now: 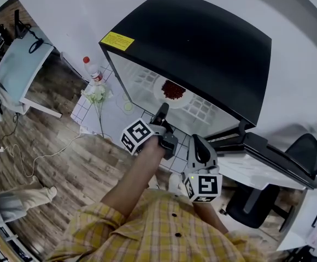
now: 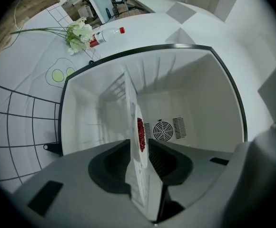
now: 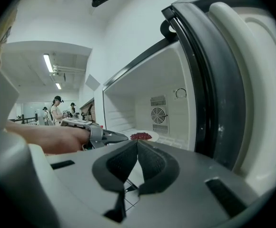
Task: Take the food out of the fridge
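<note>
A small black fridge [image 1: 202, 42] stands open with a white inside. On its wire shelf [image 1: 202, 109] sits a white plate [image 1: 159, 95] of red food [image 1: 173, 89]. My left gripper [image 1: 162, 109] reaches into the opening, rolled onto its side. In the left gripper view the shelf runs upright, and the plate's red food [image 2: 140, 134] lies in line with the gap of the open left gripper [image 2: 139, 145]; its pads press on nothing. My right gripper [image 1: 197, 143] hangs back outside near the door, its pads shut together on nothing [image 3: 137, 144].
The fridge door [image 3: 233, 80] stands open at the right. A red-capped bottle [image 1: 94, 72] and white flowers [image 1: 97, 94] lie on a checked cloth [image 1: 84, 113] left of the fridge. A black chair [image 1: 306, 146] is far right. People [image 3: 57, 109] stand in the background.
</note>
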{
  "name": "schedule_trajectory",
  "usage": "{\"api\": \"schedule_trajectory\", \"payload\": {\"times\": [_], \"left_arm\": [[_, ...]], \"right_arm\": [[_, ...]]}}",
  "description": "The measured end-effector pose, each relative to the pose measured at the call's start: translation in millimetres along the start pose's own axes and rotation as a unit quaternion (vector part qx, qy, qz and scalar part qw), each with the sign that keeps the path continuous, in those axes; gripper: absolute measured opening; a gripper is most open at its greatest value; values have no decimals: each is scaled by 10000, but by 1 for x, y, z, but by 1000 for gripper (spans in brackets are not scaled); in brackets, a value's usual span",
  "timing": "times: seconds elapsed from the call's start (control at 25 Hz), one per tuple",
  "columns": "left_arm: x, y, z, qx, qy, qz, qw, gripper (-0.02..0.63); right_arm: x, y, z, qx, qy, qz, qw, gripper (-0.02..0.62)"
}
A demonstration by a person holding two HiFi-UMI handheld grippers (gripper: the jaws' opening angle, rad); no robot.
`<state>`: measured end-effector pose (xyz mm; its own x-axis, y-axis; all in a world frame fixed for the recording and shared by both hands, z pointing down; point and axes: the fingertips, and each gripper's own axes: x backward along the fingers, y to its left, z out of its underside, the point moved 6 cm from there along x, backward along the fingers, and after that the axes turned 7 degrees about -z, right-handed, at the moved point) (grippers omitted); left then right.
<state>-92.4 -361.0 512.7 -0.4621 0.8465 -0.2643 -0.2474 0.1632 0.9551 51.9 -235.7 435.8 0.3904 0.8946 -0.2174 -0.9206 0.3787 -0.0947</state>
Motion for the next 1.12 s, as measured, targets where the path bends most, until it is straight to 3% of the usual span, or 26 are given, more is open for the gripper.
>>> {"api": "schedule_trajectory", "payload": {"times": [0.36, 0.56, 1.12], "left_arm": [[-18, 6, -5, 286, 33, -228, 9993, 109], [-22, 2, -5, 428, 10, -153, 9990, 31], [-1, 1, -2, 582, -107, -72, 9982, 17]], "right_arm": [[-6, -5, -2, -19, 5, 16, 10000, 8], [-7, -5, -1, 5, 17, -9, 10000, 8], [-4, -4, -2, -36, -39, -66, 10000, 8]]}}
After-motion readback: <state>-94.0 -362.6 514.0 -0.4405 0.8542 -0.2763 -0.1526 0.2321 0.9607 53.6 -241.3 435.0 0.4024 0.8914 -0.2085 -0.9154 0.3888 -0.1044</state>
